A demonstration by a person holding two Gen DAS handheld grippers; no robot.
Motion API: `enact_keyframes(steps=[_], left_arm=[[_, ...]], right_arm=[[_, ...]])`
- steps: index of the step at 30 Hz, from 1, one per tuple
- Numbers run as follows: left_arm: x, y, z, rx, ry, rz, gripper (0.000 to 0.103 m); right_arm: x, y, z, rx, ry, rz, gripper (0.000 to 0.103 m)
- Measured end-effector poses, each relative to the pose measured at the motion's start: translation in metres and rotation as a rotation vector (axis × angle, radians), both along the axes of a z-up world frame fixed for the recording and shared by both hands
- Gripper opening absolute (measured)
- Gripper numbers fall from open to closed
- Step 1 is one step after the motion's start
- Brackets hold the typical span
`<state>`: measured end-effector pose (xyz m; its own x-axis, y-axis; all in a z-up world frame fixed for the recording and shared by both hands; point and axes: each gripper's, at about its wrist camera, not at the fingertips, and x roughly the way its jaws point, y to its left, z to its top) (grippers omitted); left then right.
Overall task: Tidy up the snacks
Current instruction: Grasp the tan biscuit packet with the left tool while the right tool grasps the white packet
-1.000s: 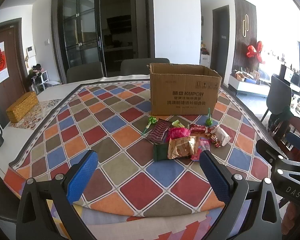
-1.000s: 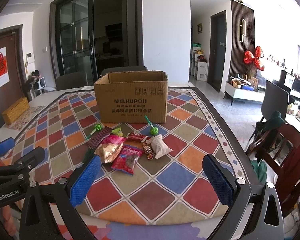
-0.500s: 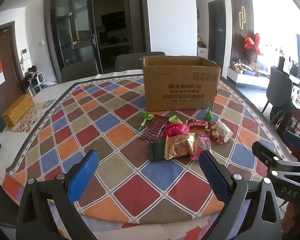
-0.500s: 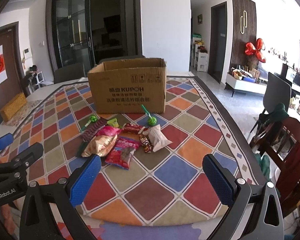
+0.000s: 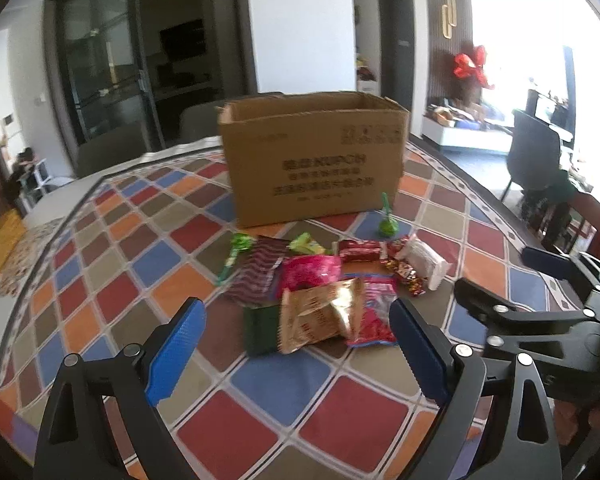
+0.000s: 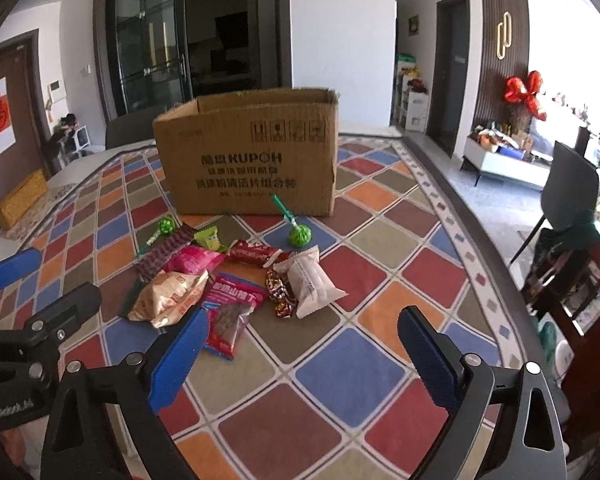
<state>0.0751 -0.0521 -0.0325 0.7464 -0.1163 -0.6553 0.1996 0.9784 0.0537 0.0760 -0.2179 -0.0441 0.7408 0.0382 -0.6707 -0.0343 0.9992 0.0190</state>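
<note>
An open cardboard box (image 5: 316, 160) (image 6: 252, 160) stands on the checkered tablecloth (image 5: 280, 376). A pile of snacks lies in front of it: a gold packet (image 5: 320, 316) (image 6: 168, 298), a pink packet (image 5: 310, 272), a red sachet (image 6: 232, 308), a white packet (image 6: 310, 280), a red bar (image 6: 254, 254) and two green lollipops (image 6: 300, 236) (image 6: 165, 226). My left gripper (image 5: 296, 352) is open just short of the gold packet. My right gripper (image 6: 304, 356) is open, near the red sachet.
Dark chairs (image 5: 112, 152) stand behind the table. A woven yellow box (image 6: 20, 200) lies at the far left. More chairs (image 6: 572, 188) stand off the table's right edge. Glass doors (image 6: 152, 40) are behind.
Both grippers have moved forward and down toward the snack pile; the box and snacks look larger and closer. Both stay open.
</note>
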Motion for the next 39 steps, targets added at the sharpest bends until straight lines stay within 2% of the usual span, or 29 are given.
enact_keyframes(steps=[5, 14, 18, 24, 26, 30, 32, 38, 39], left_arm=[[0.015, -0.015, -0.014, 0.043, 0.009, -0.035, 0.089], [0.038, -0.024, -0.035, 0.021, 0.088, -0.046, 0.081], [0.045, -0.027, -0.041, 0.025, 0.107, -0.046, 0.077], [0.056, -0.029, -0.047, 0.023, 0.136, -0.052, 0.061], [0.060, -0.029, -0.049, 0.017, 0.147, -0.057, 0.051], [0.064, -0.029, -0.050, -0.003, 0.161, -0.063, 0.043], [0.065, -0.030, -0.050, -0.005, 0.159, -0.067, 0.035], [0.067, -0.030, -0.050, -0.020, 0.164, -0.071, 0.028], [0.067, -0.029, -0.049, -0.026, 0.164, -0.073, 0.026]], right_arm=[[0.021, -0.004, -0.015, -0.027, 0.049, 0.037, 0.085], [0.050, 0.001, -0.026, -0.070, 0.086, 0.117, 0.076], [0.065, 0.002, -0.030, -0.073, 0.093, 0.130, 0.069], [0.081, -0.003, -0.039, -0.040, 0.116, 0.107, 0.061], [0.085, -0.004, -0.044, -0.027, 0.135, 0.107, 0.059], [0.091, -0.007, -0.051, -0.010, 0.166, 0.107, 0.051], [0.092, -0.009, -0.053, -0.006, 0.174, 0.102, 0.050], [0.098, -0.011, -0.055, 0.007, 0.186, 0.097, 0.047], [0.099, -0.011, -0.055, 0.008, 0.188, 0.097, 0.043]])
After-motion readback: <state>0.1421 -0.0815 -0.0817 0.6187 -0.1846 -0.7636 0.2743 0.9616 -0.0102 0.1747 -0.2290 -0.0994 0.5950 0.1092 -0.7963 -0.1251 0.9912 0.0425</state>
